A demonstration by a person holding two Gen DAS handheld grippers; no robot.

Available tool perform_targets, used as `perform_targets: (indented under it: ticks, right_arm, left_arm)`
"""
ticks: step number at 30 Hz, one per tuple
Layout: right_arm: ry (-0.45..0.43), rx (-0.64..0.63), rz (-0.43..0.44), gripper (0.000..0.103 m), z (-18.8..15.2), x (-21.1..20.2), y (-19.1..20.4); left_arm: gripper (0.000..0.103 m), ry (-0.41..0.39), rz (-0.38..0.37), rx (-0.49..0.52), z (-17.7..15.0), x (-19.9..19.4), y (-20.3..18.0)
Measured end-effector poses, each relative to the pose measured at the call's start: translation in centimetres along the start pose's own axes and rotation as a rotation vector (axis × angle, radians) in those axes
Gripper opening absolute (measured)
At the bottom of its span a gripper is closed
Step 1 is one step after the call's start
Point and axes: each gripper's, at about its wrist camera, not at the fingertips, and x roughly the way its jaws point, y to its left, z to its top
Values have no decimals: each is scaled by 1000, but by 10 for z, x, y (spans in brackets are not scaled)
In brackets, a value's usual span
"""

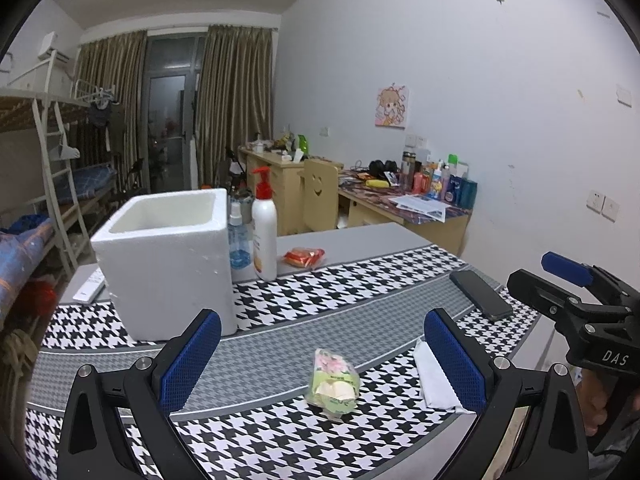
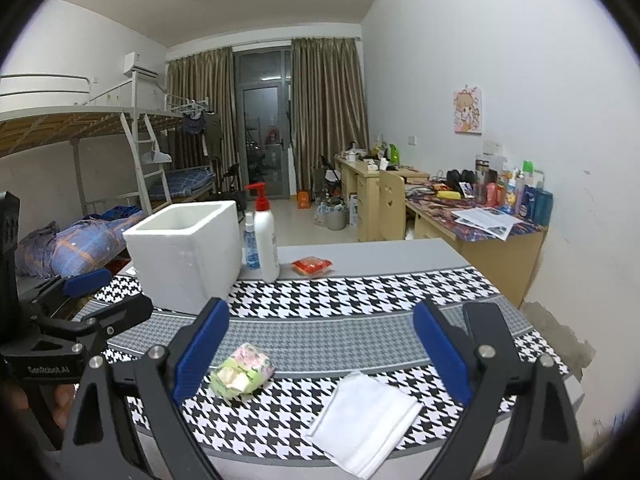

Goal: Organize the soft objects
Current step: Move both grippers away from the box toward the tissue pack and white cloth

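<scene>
A green and pink tissue pack (image 1: 333, 384) lies on the houndstooth cloth, between and just beyond my open left gripper (image 1: 322, 360); it also shows in the right wrist view (image 2: 243, 372). A folded white cloth (image 2: 366, 420) lies near the front edge, between the fingers of my open right gripper (image 2: 320, 352); in the left wrist view the white cloth (image 1: 434, 380) is partly hidden by the right finger. A white foam box (image 1: 164, 256) stands open at the back left, also seen in the right wrist view (image 2: 188, 248). Both grippers are empty.
A lotion pump bottle (image 1: 264, 228) and a blue spray bottle (image 1: 239, 236) stand beside the box. A red packet (image 1: 305, 257) lies behind them. A black phone (image 1: 480, 294) lies at the right. The right gripper (image 1: 580, 300) shows in the left view.
</scene>
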Motion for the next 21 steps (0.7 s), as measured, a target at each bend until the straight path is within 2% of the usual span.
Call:
perform_targets:
  ticks: [13,21]
  right_arm:
    - [52,37,-67,96,-22,6,-17]
    - [91,64,-76,96,-32,14,-27]
  left_arm:
    - [102,38,19,28,-16,20,-7]
    - [102,75,17,34,-24,32,-11]
